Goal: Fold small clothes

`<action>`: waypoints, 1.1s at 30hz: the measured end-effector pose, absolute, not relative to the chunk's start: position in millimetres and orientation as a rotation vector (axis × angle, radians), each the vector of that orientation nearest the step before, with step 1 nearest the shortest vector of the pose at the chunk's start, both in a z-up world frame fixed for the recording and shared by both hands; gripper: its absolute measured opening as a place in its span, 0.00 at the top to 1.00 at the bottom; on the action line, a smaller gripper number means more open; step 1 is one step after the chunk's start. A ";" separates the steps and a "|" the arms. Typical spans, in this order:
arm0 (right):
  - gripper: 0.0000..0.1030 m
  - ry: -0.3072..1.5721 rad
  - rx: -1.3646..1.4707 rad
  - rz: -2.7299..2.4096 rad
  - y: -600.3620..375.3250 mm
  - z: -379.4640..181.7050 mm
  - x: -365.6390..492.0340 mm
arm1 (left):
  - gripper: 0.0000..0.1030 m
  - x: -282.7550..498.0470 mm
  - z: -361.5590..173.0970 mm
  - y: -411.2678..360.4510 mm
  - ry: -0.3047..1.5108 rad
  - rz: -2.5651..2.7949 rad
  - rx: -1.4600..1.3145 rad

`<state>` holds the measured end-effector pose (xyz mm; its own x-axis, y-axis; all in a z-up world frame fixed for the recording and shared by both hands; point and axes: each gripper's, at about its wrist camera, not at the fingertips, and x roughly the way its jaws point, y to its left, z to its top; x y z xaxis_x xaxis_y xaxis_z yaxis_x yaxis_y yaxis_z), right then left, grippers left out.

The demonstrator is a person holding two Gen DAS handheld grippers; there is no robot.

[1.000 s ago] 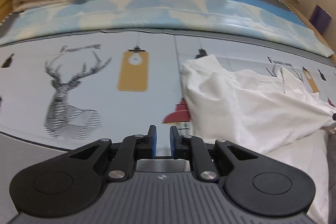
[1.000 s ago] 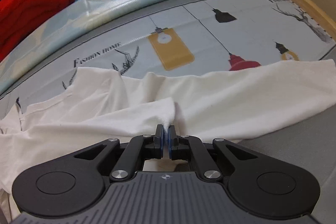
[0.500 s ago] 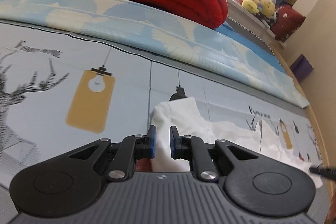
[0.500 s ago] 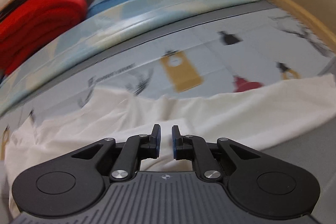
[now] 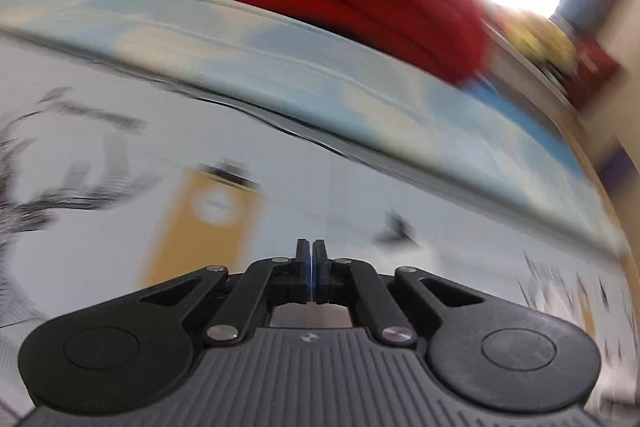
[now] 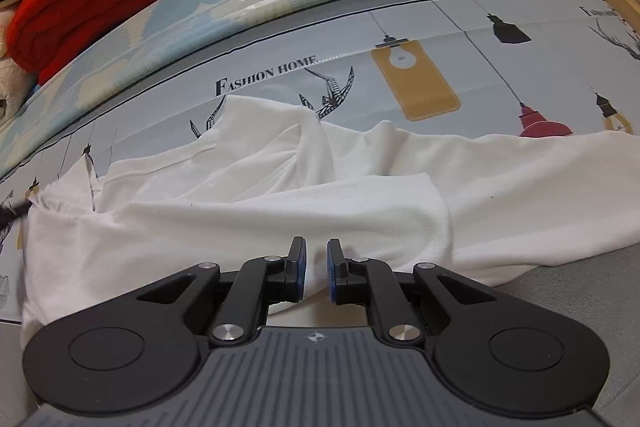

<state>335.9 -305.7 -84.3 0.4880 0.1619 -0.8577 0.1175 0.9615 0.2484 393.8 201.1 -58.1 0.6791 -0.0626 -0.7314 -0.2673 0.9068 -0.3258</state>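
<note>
A white garment (image 6: 280, 195) is lying crumpled on the printed sheet (image 6: 440, 39). It is being straddled, ungripped, by the right gripper (image 6: 316, 267), its jaws parted. The left gripper (image 5: 311, 277) is being held closed, empty, above bare sheet.

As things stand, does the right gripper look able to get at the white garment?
Probably yes. The right gripper is slightly open directly over the near fold of the white garment, which lies spread on the printed sheet with nothing on top of it or between it and the pads.
</note>
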 end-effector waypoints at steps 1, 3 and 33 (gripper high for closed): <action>0.89 1.067 0.288 0.028 -305.1 -85.2 336.4 | 1.00 392.6 -57.9 206.9 0.826 0.138 -0.419; 0.89 1.076 0.284 0.017 -305.2 -88.7 337.9 | 1.00 390.9 -56.6 213.4 0.858 0.074 -0.446; 0.86 0.922 0.497 -0.100 -398.5 -51.5 303.5 | 0.82 303.2 -74.8 115.4 1.192 -0.153 0.137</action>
<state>303.5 -398.5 -51.5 0.6081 0.1260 -0.7838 0.2915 0.8829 0.3680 303.2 115.4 -74.8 0.3615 -0.0459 -0.9312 0.1904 0.9814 0.0256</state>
